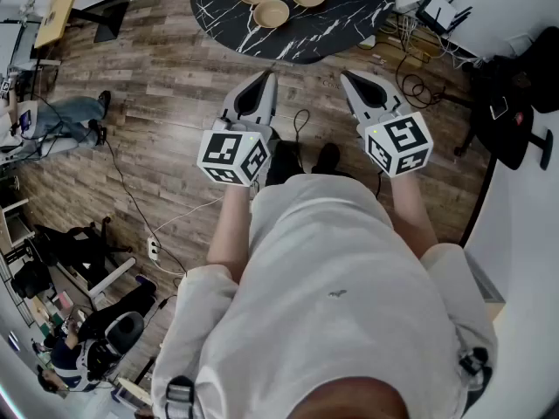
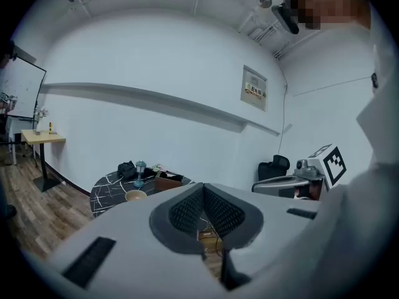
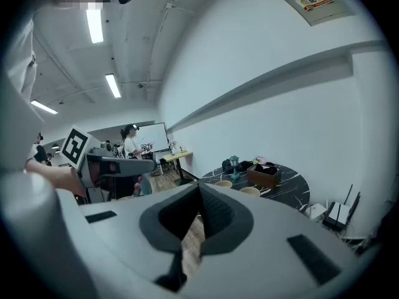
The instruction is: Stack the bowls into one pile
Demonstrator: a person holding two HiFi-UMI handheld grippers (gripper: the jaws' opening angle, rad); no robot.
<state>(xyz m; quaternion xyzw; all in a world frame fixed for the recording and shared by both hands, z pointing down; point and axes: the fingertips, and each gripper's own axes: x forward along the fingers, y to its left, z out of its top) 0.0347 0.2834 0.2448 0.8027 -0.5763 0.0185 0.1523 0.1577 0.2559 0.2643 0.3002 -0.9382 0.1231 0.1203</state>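
Wall notice (image 2: 254, 88): print is showing too small to read. Three tan, round bowls (image 1: 272, 12) are sitting unstacked, side by side, on the black, white-veined round table (image 1: 349, 11) at 12 o'clock. Left gripper (image 1: 265, 77) and right gripper (image 1: 347, 75) are hovering clenched and empty over the wood-plank floor (image 1: 175, 77), apart from the table.

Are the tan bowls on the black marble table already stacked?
No, the three tan bowls lie side by side on the black marble table.
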